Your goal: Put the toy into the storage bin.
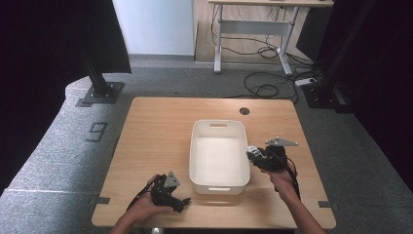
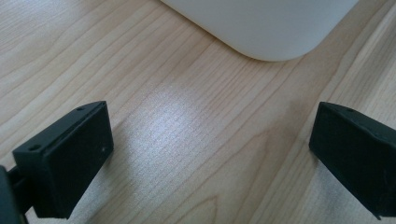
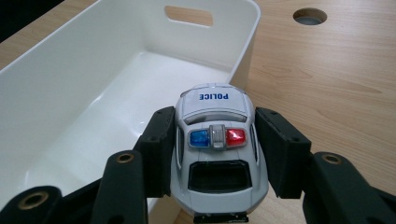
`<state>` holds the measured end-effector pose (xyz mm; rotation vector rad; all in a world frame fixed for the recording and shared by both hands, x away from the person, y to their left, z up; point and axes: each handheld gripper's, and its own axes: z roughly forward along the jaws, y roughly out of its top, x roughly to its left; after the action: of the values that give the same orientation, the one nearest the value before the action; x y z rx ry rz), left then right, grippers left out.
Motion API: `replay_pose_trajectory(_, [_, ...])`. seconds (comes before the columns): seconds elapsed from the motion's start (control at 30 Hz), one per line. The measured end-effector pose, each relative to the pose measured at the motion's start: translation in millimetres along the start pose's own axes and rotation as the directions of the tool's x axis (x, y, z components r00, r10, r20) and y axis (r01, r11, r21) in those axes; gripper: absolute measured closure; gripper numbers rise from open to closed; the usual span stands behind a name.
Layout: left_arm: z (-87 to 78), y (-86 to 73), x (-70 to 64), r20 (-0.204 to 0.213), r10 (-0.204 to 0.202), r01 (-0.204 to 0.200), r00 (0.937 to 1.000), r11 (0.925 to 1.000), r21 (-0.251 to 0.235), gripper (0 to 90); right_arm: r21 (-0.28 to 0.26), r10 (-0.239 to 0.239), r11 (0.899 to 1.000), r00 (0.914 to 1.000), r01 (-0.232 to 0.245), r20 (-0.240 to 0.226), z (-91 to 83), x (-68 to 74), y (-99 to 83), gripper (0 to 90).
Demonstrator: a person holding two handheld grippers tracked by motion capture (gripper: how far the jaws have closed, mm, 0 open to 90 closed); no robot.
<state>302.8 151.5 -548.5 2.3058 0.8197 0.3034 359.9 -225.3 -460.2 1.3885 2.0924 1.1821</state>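
Note:
A white toy police car point(image 3: 215, 140) with blue and red roof lights sits between the jaws of my right gripper point(image 3: 215, 149), which is shut on its sides. In the high view that right gripper point(image 1: 254, 155) holds the police car point(image 1: 253, 152) just above the right rim of the white bin point(image 1: 195, 146). The bin point(image 3: 56, 84) looks empty inside. My left gripper point(image 1: 185, 201) rests low at the table's front left, near the bin's front left corner. Its jaws stand wide open over bare wood point(image 2: 205, 140), with the bin's corner point(image 2: 266, 32) ahead.
A round cable hole point(image 1: 244, 110) is in the wooden table point(image 1: 156, 126) behind the bin. Beyond the table are a grey carpet, a desk frame with cables and two black stands.

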Motion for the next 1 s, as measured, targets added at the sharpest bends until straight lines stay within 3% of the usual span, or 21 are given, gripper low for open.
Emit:
replay_pose_trajectory(0.4, [0.0,0.1,0.1,0.001,0.001,-0.001,1.0,1.0,0.0,0.1,-0.022,0.011,1.0,0.9998,-0.011,-0.018,-1.6,6.2,2.1,50.0])
replay_pose_trajectory(1.0, [0.0,0.1,0.2,0.002,0.001,-0.001,1.0,1.0,0.0,0.1,-0.055,-0.035,0.998,0.9976,0.031,-0.059,-4.9,31.6,8.3,50.0])
